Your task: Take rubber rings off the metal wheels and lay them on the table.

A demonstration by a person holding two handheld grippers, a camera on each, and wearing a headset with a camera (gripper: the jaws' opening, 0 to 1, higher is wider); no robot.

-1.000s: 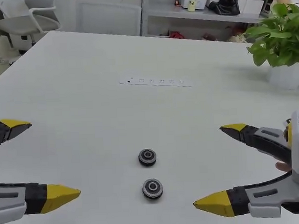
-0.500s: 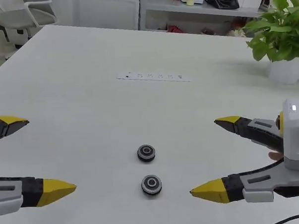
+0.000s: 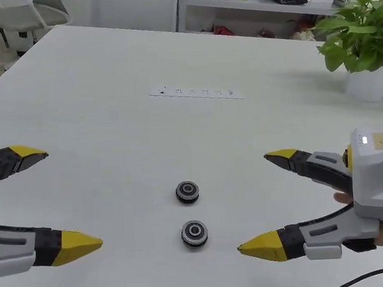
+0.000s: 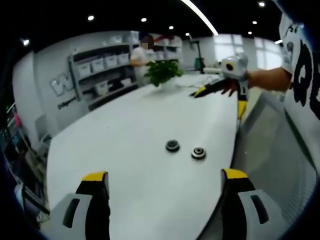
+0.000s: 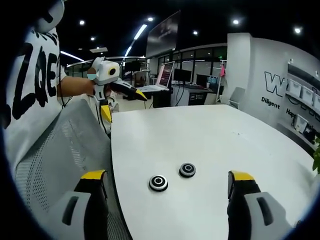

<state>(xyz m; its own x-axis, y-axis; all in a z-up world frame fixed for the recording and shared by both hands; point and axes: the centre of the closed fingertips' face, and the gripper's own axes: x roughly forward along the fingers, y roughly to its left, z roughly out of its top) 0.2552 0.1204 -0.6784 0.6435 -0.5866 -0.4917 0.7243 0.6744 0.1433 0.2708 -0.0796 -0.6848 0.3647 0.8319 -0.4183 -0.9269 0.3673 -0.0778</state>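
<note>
Right gripper (image 3: 250,202) has crept a little in toward the wheels over the last second. The left gripper (image 3: 75,196) sits about where it was relative to them. The rest of the shift in the head view is camera motion — the wheels haven't moved on the table (image 3: 115,134).

Current state:
- Both grippers have their jaws spread wide and empty, yellow tips pointing inward across the work. Neither touches a wheel.
- Two small metal wheels lie flat on the white table between the grippers, one behind the other in the head view: near wheel (image 3: 194,233), far wheel (image 3: 187,191). They are close together, not touching.
- Black rubber rings (image 3: 183,235) are still on both wheels.
- The near wheel is roughly level with each gripper's lower tip. The right gripper's lower tip is nearer to it than the left's.
- Left gripper view: both wheels are ahead, framed between its jaws and near the table edge, with the right gripper beyond them.
- Right gripper view: the same pair is ahead between its jaws — the left gripper is beyond, at the far side.

Background: a white power strip (image 3: 196,93) lies further up the table, a potted plant (image 3: 358,34) stands at the far right, and an office chair (image 3: 20,14) is past the far left corner.
</note>
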